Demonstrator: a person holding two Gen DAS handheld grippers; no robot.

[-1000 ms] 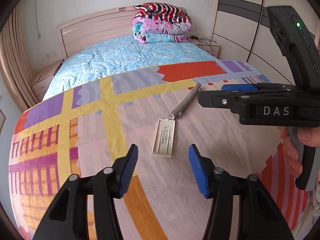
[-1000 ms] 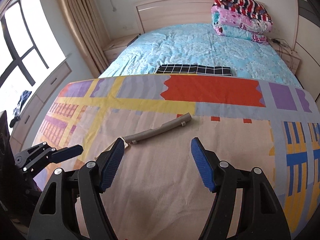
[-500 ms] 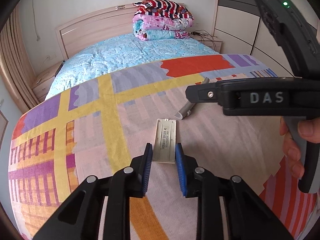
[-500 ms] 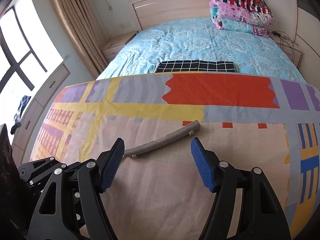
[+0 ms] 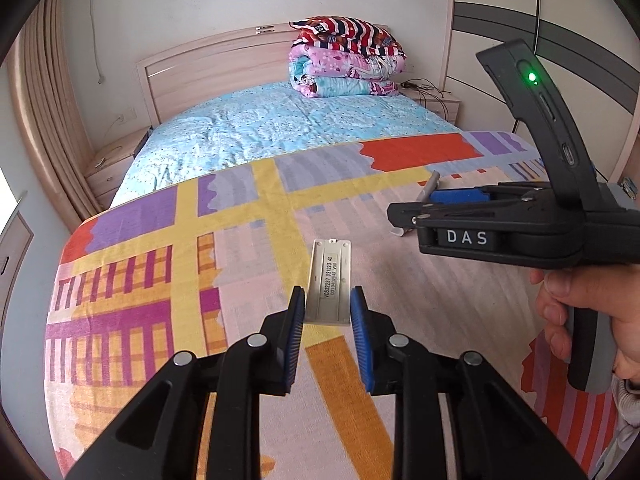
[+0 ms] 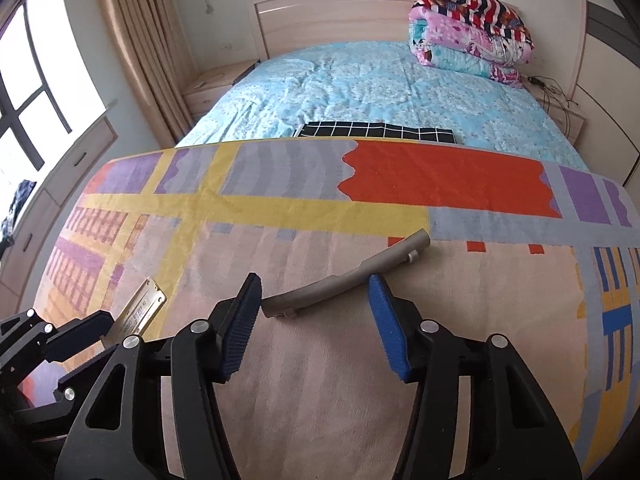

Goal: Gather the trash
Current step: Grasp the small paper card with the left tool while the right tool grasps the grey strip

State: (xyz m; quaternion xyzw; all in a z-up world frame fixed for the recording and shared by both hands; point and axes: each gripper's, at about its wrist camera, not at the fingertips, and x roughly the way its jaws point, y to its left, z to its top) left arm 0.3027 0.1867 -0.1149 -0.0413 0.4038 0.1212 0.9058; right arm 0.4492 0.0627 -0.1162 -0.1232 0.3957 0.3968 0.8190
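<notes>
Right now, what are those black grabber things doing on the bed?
A person is picking up trash off the colourful blanket. The left tool is shut on the end of a flat beige plastic cover. The right tool is closing around a curved grey plastic strip, not gripping it yet.
</notes>
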